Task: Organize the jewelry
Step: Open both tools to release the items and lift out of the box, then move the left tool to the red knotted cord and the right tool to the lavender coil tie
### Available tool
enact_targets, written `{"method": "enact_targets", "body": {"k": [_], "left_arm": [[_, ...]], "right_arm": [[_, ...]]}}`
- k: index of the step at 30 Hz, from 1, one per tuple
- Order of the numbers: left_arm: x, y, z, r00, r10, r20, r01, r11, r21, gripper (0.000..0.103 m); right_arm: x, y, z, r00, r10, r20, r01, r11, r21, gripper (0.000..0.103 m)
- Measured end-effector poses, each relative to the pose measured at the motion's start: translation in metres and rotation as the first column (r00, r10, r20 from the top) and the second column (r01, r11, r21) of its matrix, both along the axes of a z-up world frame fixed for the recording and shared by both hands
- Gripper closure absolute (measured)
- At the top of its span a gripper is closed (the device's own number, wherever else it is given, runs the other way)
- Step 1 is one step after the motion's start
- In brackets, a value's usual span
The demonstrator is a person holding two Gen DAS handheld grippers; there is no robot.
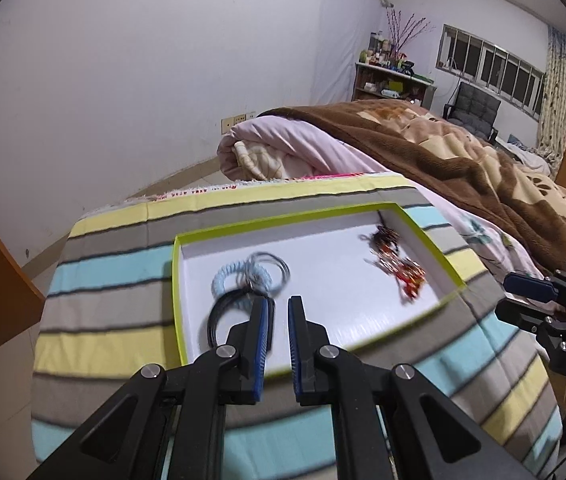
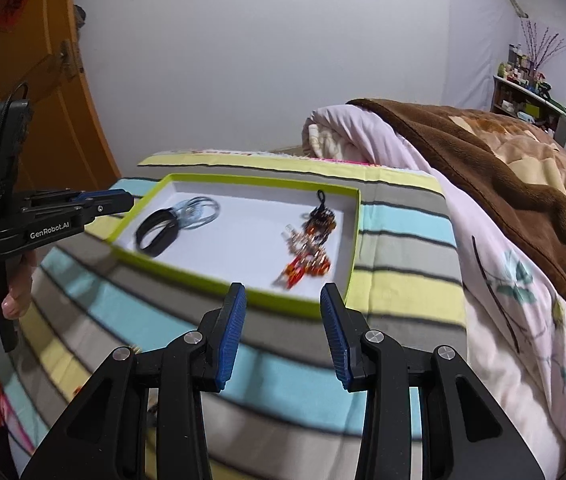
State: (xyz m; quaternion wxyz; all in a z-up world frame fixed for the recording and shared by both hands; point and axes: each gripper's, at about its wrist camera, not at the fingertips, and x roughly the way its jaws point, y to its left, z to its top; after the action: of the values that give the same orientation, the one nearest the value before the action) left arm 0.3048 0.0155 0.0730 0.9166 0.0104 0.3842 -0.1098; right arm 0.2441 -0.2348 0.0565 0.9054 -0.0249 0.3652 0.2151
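Observation:
A white tray with a lime-green rim [image 1: 283, 216] [image 2: 263, 180] lies on a striped cloth. In its left part lie black hair bands [image 1: 219, 316] [image 2: 157, 232], a pale blue coil band [image 1: 239, 276] and thin blue-grey bands [image 2: 199, 210]. Blurred beaded jewelry in black, orange and red [image 1: 395, 264] [image 2: 311, 244] lies in its right part. My left gripper [image 1: 279, 304] [image 2: 125, 202] hovers over the tray's near left side, its jaws a narrow gap apart and empty. Before the tray's near rim, my right gripper [image 2: 283, 292] [image 1: 509, 298] stands wide open and empty.
The striped cloth [image 2: 403, 216] covers a raised surface whose edges drop off on the left and near sides. A rolled pink quilt [image 1: 283, 152] and a brown blanket [image 2: 503, 168] lie behind and to the right. A hand [image 2: 11, 296] holds the left gripper. An orange door [image 2: 55, 80] stands at left.

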Motion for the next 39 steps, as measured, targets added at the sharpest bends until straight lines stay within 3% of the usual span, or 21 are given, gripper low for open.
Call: {"method": "enact_targets", "body": {"k": [10, 24, 39], "left_arm": [[-0.083, 0.001, -0.005, 1.000, -0.002, 0.018, 0.002, 1.000, -0.014, 0.094], [-0.165, 0.014, -0.023, 1.000, 0.016, 0.006, -0.016, 0.998, -0.058, 0.094], [-0.196, 0.017, -0.046, 0.999, 0.013, -0.052, -0.017, 0.997, -0.078, 0.094]], "right_arm": [[-0.070, -0.004, 0.001, 1.000, 0.026, -0.007, -0.026, 0.999, 0.034, 0.063], [-0.127, -0.006, -0.017, 0.997, 0.042, -0.062, -0.037, 0.996, 0.084, 0.063], [-0.145, 0.013, -0.037, 0.989, 0.091, -0.117, -0.080, 0.992, 0.099, 0.063]]}}
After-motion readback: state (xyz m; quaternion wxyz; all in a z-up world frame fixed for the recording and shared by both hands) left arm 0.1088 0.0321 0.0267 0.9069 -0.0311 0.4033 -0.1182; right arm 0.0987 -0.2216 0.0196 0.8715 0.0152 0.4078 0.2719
